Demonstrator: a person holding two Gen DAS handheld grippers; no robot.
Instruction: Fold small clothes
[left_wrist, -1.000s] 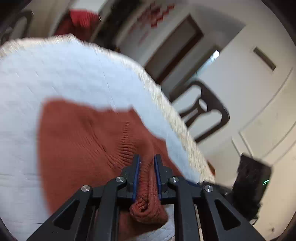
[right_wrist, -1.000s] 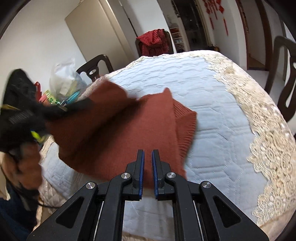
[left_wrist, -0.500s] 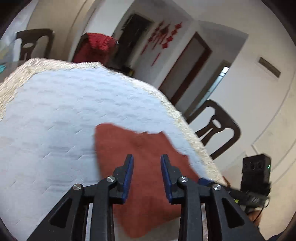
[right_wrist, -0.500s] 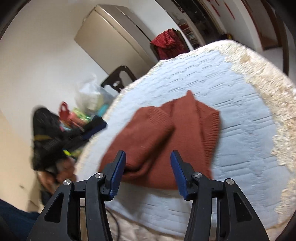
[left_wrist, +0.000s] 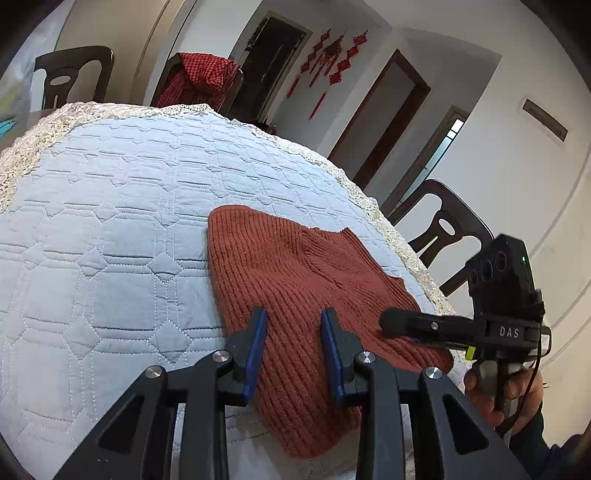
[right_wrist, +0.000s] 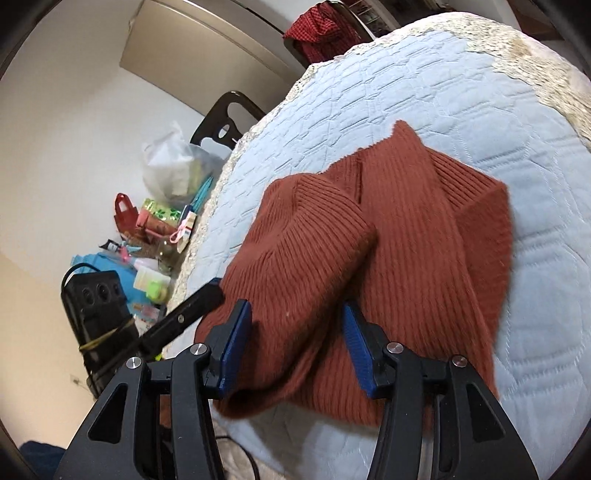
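L grip (left_wrist: 291, 347) open, empty | R grip (right_wrist: 295, 339) open, empty | sweater (left_wrist: 295, 280) dead ahead under both, long axis runs away from me | R nearer folded flap

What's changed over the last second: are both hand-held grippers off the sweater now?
Yes. The left hand-held gripper was clamped on the rust-red sweater and has let go; the right hand-held gripper has opened too. The lifted sweater dropped into a folded bundle. It stays on the quilted tablecloth.
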